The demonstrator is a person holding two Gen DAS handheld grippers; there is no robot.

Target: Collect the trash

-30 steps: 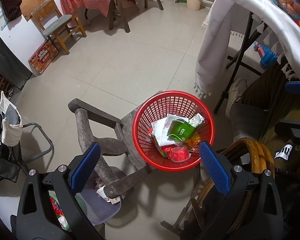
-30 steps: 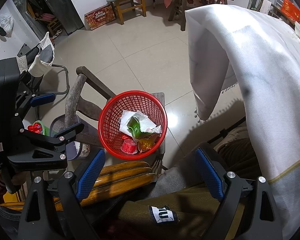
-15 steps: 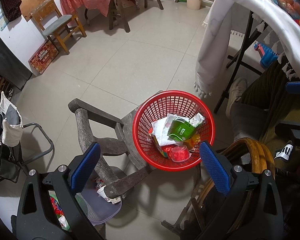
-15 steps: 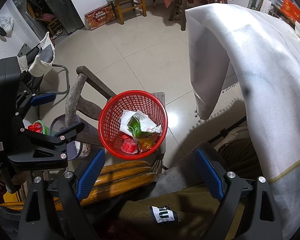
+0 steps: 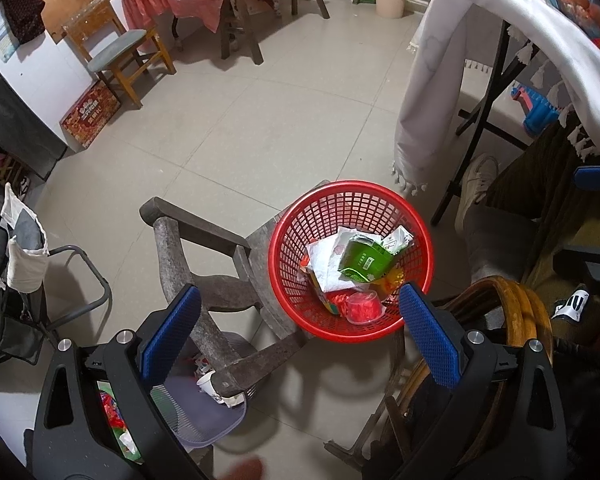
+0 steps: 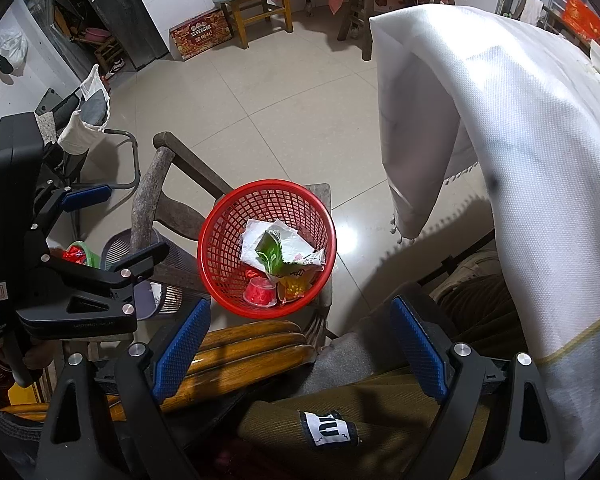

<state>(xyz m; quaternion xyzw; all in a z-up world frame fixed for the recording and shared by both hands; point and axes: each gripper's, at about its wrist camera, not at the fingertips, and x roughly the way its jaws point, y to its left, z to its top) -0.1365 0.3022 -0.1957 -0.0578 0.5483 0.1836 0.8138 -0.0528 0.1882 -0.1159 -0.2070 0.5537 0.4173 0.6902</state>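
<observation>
Red basket (image 5: 350,260), holding wrappers and a red cup (image 5: 364,307), sat on the wooden chair (image 5: 228,280) just ahead of your left gripper (image 5: 300,334); right gripper (image 6: 300,348) farther off. Both were spread, empty.

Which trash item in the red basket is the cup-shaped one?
The small red plastic cup at the near edge of the red basket; the green packet and white wrapper are flat packaging.
</observation>
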